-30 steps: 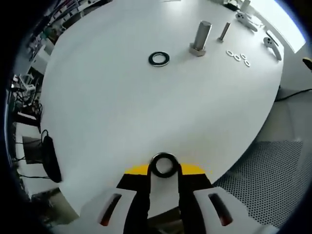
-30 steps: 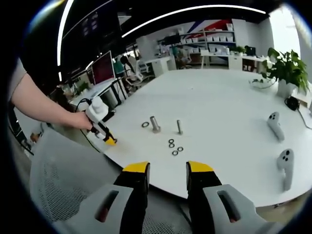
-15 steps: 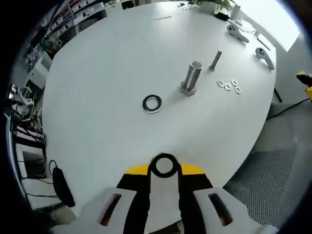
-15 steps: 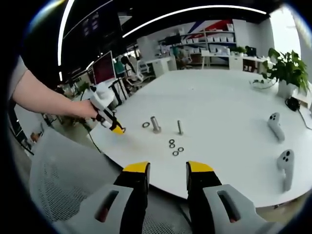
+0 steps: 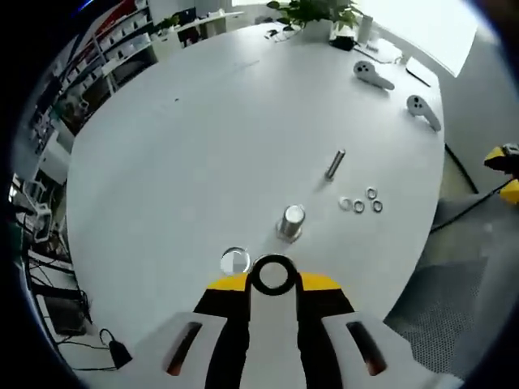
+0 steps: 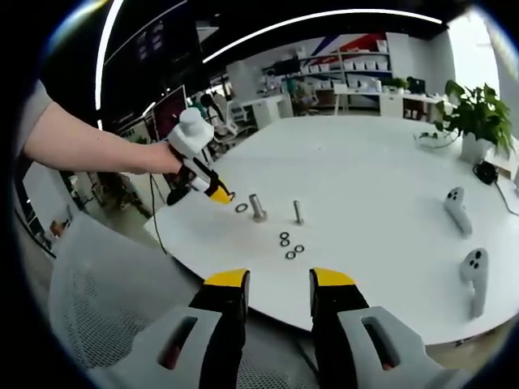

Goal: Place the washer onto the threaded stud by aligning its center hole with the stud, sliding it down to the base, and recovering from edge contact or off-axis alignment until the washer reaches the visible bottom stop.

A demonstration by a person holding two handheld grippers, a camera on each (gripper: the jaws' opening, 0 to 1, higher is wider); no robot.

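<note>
Left gripper view now has the washer (image 5: 235,261) just ahead of the left claw (image 5: 273,279), whose jaws hide their spread, having closed in over the worktop (image 5: 186,138) edge, beside the stud (image 5: 291,223); right claw (image 6: 276,284) waits released.

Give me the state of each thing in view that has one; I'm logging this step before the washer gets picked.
Large washer: flat on the table, loose, not on the stud.
Thick stud: upright, bare.
Thin stud: upright, bare.
Small washers: flat, loose cluster.
Left gripper: shut, holding nothing, above the large washer.
Right gripper: open, empty.
Two controllers: lying unused.
</note>
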